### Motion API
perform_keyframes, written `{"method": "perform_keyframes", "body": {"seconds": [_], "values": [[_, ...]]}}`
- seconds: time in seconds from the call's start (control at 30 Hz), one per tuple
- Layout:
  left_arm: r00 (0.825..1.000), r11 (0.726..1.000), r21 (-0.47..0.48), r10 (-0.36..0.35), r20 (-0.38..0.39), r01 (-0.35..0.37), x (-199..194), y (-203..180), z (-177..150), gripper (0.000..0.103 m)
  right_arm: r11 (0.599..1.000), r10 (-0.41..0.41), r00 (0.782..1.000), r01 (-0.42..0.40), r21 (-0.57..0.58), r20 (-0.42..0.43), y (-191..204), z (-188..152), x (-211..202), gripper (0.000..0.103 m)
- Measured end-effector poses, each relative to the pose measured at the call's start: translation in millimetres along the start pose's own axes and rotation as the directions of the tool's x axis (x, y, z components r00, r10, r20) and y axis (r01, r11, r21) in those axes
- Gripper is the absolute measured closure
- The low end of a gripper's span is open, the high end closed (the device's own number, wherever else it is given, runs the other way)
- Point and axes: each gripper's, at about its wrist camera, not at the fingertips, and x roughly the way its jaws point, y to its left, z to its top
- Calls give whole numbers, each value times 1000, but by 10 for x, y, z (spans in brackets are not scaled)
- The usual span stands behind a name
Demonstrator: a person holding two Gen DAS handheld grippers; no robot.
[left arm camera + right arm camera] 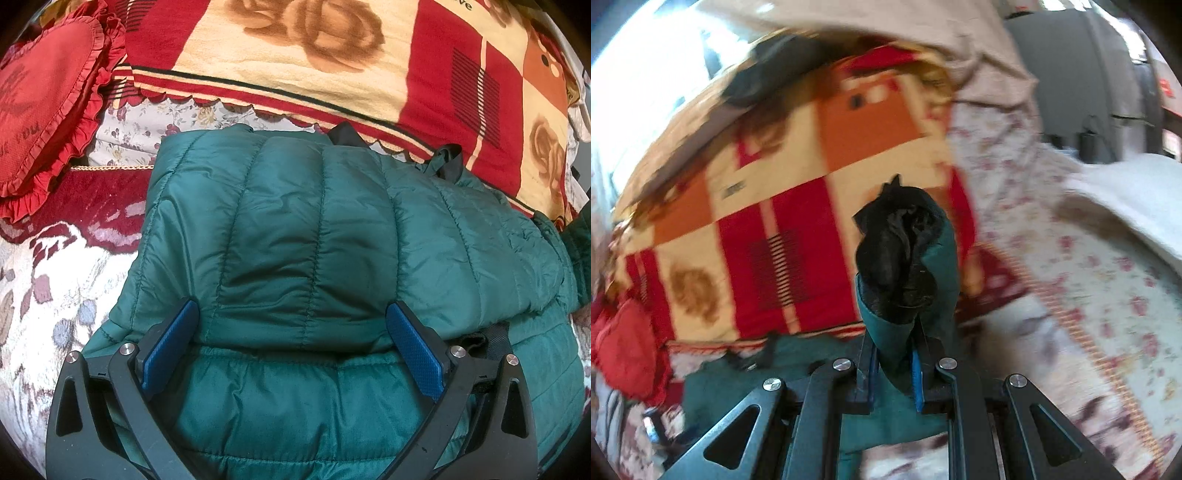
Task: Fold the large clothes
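A dark green quilted puffer jacket (325, 236) lies partly folded on the bed, one layer laid over another. My left gripper (291, 314) is open, its blue pads (170, 343) resting on either side of the folded edge. My right gripper (894, 354) is shut on a bunched end of the jacket (908, 258), green outside with black lining, held up above the bed. More of the green jacket (746, 387) lies below at the lower left of the right wrist view, which is blurred.
A red, cream and orange rose-patterned blanket (295, 55) is piled behind the jacket. A red ruffled heart cushion (44, 103) lies at the left. A floral bedspread (1089, 295) covers the bed to the right. Grey furniture (1089, 74) stands beyond.
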Motion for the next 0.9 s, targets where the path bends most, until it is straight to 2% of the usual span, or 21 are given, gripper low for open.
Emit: {"method": "perform_keyframes", "body": {"seconds": [0.13,0.27,0.4,0.53,0.73,0.9], "values": [[1000,1000,0,0,0,0,2,-3,-3,1,995,67,996,-71,-73,-63,490,-141,144,90],[1000,1000,3,7,3,-7,-3,-25,-6,1,982,138,982,-152,-111,-128,934,-310,307,90],[1000,1000,-23,16,-2,-16,-85,20,14,1,969,158,972,-187,-163,-174,1337,-457,477,90],[1000,998,-54,-19,5,19,-266,131,27,1,955,183,957,-228,-191,-227,1658,-625,671,91],[999,998,-62,-12,38,14,-567,322,49,1,939,246,923,-303,-164,-297,2025,-869,923,91],[998,999,-45,10,61,-7,-775,495,75,1,912,309,884,-380,-154,-352,2426,-1055,1048,91]]}}
